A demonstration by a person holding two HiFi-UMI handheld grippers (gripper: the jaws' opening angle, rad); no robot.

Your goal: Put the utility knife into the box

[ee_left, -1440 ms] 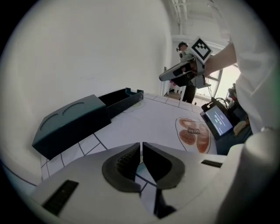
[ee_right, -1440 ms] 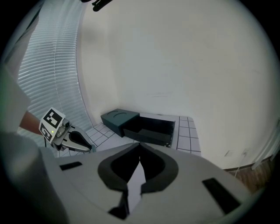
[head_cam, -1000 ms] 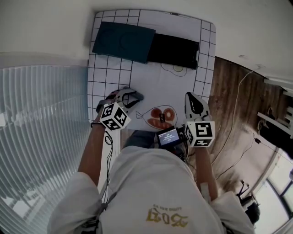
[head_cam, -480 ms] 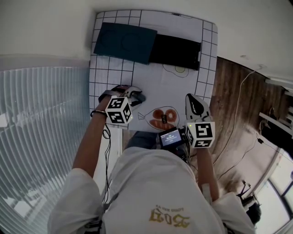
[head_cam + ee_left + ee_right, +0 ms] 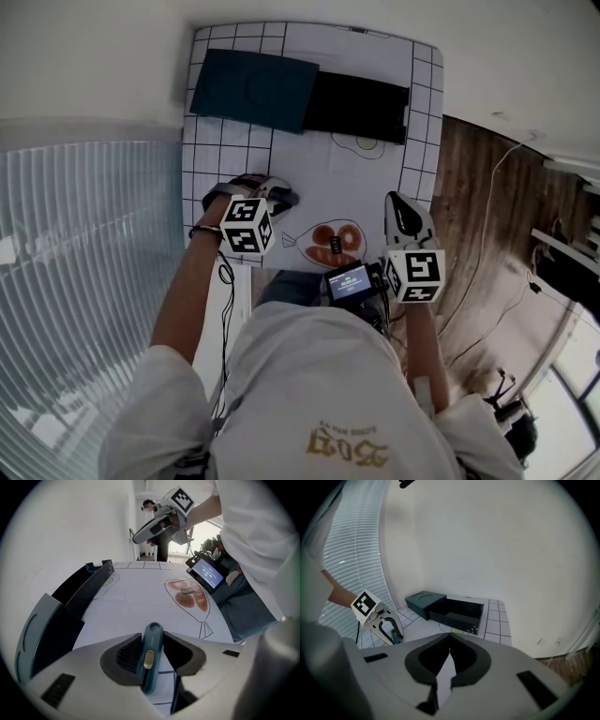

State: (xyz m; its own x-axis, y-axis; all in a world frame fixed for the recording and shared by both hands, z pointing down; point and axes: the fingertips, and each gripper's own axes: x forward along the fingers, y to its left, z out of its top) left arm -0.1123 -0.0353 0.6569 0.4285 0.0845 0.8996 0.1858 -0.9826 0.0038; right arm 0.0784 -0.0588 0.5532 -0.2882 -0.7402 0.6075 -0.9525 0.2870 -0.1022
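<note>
Jaws of your left gripper (image 5: 152, 635) have just been closing and now clamp the teal plastic utility knife (image 5: 150, 667), dark pads on both its flat sides. Knife stands on end between the pads, rounded end poking out past the jaw tips, pale slider button facing the camera. It is over the near left part of the white table with black grid lines along its edges (image 5: 208, 159), well apart from the box. Open black rectangular box (image 5: 358, 105) sits at the far end of the table, its dark teal lid (image 5: 253, 89) lying just beside it on the left, touching or slightly overlapping; cannot tell which. Between your grippers, a line drawing of a fish with red-orange ovals inside (image 5: 330, 242) is on the table surface; a fried-egg drawing (image 5: 366, 142) sits just in front of the box. Your right gripper (image 5: 401, 211) hangs over the near right edge of the table, jaws pressed together at the tips, nothing between them, pointing toward the box. Small black device with a lit screen (image 5: 347, 281) is at your waist, near the right gripper.
</note>
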